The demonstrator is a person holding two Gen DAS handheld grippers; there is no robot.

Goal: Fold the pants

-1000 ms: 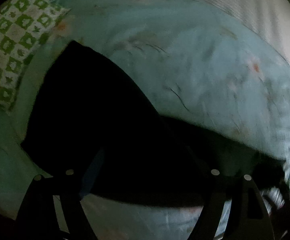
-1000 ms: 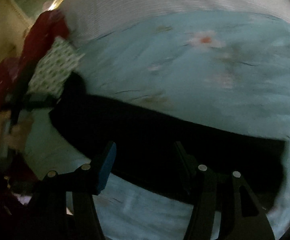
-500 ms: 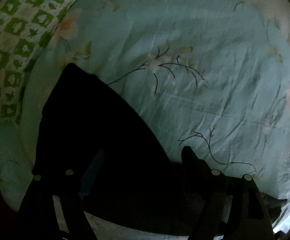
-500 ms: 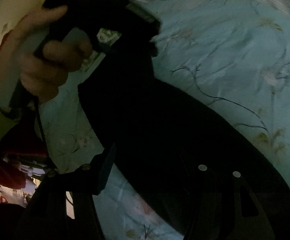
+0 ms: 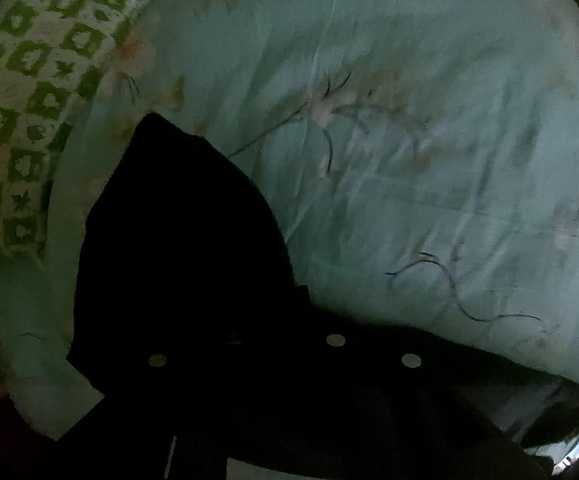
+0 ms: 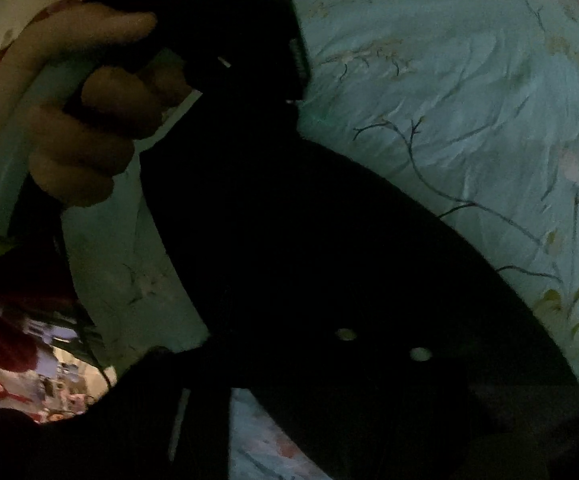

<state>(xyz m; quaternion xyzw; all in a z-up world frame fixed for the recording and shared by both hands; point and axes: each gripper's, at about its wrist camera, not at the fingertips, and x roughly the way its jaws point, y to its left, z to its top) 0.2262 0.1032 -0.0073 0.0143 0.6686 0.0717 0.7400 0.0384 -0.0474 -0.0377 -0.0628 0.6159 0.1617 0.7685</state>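
Observation:
The black pants [image 5: 177,248] lie on a pale blue flowered bedsheet [image 5: 409,120]. In the left wrist view they run from a point near the pillow down under my left gripper [image 5: 245,320], whose dark fingers have drawn close together over the cloth. In the right wrist view the pants [image 6: 309,240] cross the frame diagonally, and my right gripper [image 6: 273,320] sits on them with its fingers also drawn together. The fingers merge with the black cloth, so the grip itself is hard to see. The person's left hand [image 6: 89,120] holds the other gripper at the upper left.
A green and white checked pillow [image 5: 21,92] lies at the upper left of the bed. The bedsheet [image 6: 469,100] spreads wide to the right of the pants. Red clothing and clutter [image 6: 17,360] show beyond the bed's edge at the lower left.
Both grippers have come down onto the pants and their fingers have closed from wide apart to close together. The left hand with its gripper has come into the right wrist view.

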